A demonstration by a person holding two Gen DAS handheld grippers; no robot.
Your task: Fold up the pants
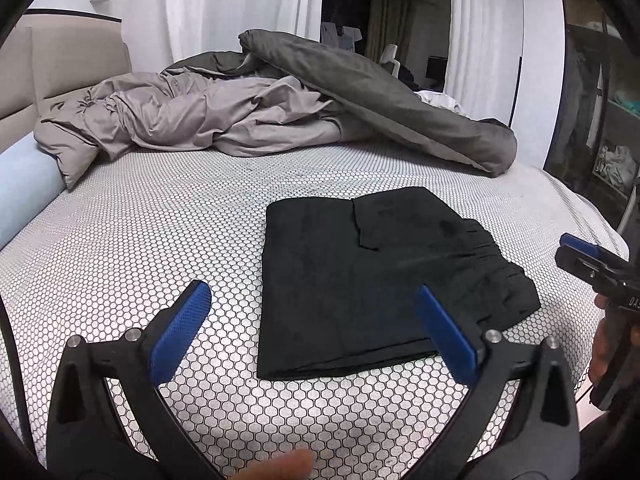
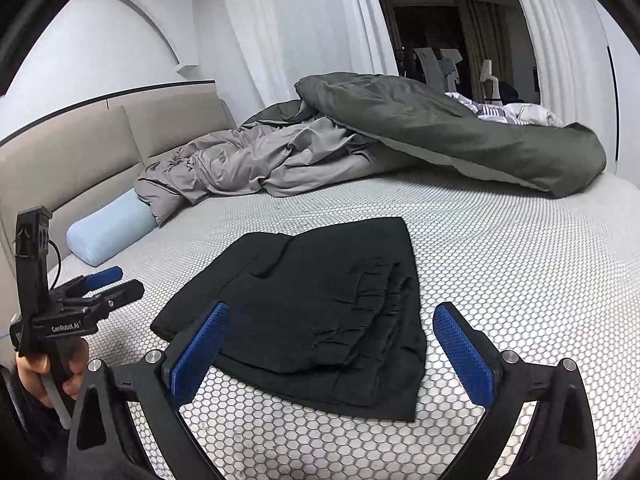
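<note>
The black pants lie folded into a compact rectangle on the honeycomb-patterned mattress, elastic waistband on top at the right. They also show in the right wrist view. My left gripper is open and empty, held just above the mattress in front of the pants' near left edge. My right gripper is open and empty, hovering over the near edge of the pants. Each gripper shows in the other's view: the right one at the far right, the left one at the left, open.
A crumpled grey duvet and dark grey cover lie across the far side of the bed. A light blue bolster lies by the beige headboard. White curtains hang behind. Shelves stand right.
</note>
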